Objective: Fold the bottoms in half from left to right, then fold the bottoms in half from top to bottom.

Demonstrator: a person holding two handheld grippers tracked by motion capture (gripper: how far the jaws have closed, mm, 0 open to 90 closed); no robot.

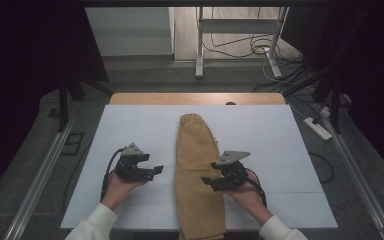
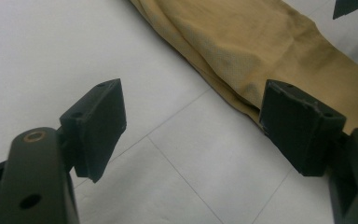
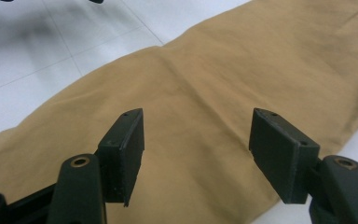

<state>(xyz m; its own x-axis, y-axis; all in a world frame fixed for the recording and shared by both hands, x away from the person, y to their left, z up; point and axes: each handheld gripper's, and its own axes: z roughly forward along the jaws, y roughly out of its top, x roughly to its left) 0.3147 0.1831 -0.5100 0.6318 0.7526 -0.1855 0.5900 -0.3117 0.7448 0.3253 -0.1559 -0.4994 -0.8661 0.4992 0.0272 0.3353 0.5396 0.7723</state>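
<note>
Setting: dim room, grey floor, a white table frame (image 1: 237,30) and loose cables at the top centre of the high view.

Surface: white board (image 1: 130,135) over a wooden tabletop, faint seam lines across it.

Item: tan folded garment (image 1: 197,170), probably trousers, lying at frame centre. Long axis runs from the gathered end at upper centre down past the bottom edge of the board.

Left gripper (image 1: 155,170): left of centre, jaws wide apart and empty, over bare board; the cloth's near edge lies just beyond its jaw tips, not touching.

Right gripper (image 1: 209,182): right of centre, jaws spread with nothing between them, already over the cloth's right side, pointing across the long axis.

Judgement: the right hand is nearer; a grasp from the left needs a short move toward frame centre.
</note>
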